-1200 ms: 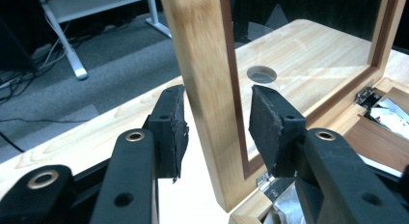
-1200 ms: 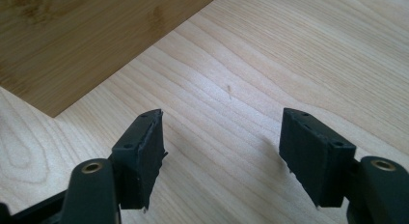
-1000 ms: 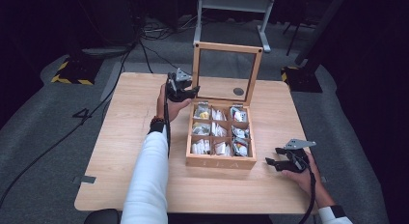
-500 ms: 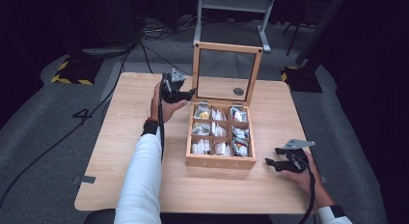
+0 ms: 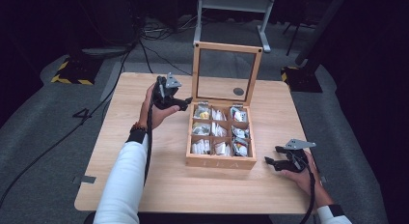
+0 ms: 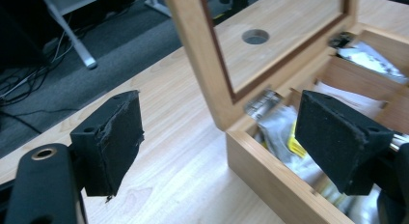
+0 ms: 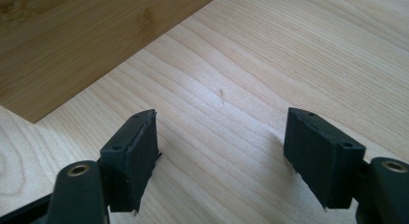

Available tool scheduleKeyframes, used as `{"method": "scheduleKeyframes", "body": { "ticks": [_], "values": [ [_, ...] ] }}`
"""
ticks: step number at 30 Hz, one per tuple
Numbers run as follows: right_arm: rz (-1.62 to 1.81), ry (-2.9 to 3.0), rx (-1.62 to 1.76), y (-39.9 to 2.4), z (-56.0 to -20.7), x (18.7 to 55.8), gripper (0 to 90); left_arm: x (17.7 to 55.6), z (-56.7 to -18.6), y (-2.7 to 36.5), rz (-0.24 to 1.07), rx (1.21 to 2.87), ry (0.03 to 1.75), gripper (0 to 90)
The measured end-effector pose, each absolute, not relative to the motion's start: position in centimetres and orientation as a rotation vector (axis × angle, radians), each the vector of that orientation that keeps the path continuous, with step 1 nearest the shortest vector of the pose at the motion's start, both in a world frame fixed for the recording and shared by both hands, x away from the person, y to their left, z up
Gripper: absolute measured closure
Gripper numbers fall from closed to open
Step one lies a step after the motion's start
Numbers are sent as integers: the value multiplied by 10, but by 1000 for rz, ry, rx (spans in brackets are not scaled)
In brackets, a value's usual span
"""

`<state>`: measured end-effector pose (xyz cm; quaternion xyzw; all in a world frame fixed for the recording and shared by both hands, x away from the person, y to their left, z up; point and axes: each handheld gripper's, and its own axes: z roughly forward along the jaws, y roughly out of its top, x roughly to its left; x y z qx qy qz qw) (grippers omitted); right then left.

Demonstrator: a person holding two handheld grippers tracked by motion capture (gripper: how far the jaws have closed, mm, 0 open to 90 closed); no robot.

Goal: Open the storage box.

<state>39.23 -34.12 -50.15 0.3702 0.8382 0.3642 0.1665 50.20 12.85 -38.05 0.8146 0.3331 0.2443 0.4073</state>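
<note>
The left tool [image 5: 185, 101] has just been opening its jaws, and now they stand wide with nothing between them. It hangs just beside the back left corner of the wooden box [image 5: 221, 161], next to the lid [image 5: 226, 73]. The right tool [image 5: 271, 155] is wide open too and holds nothing; it rests on the bench [image 5: 125, 151], to the right of the box.

The box sits in the middle of the bench. Its lid stands straight up at the far side (it has a clear window in it), so the box opens upward and the lid faces the person. The box looks nearly square, a bit longer from front to back.

I think the lid-opening step is done and the left tool has let go. Next it would reach down into one little square and pinch a packet [image 5: 200, 129]. That needs a careful aim between the thin walls.
</note>
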Motion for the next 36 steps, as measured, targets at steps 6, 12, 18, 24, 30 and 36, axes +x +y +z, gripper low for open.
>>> {"method": "scheduleKeyframes", "body": {
  "ticks": [6,12,18,24,30,36],
  "values": [
    [1045,2379,1052,-341,-502,392,274,484,-381,127,678,2124,788,169],
    [1042,2380,1054,-341,-502,392,274,467,-382,132,702,2145,759,169],
    [1026,2399,1075,-341,-500,392,276,453,-391,138,693,2169,741,169],
    [1044,2367,1090,-345,-487,390,283,434,-417,145,669,2215,744,174],
    [1119,2326,1061,-343,-469,384,294,422,-433,152,645,2249,748,171],
    [1157,2322,1000,-333,-451,377,296,409,-449,159,635,2291,750,172]
  ]
}}
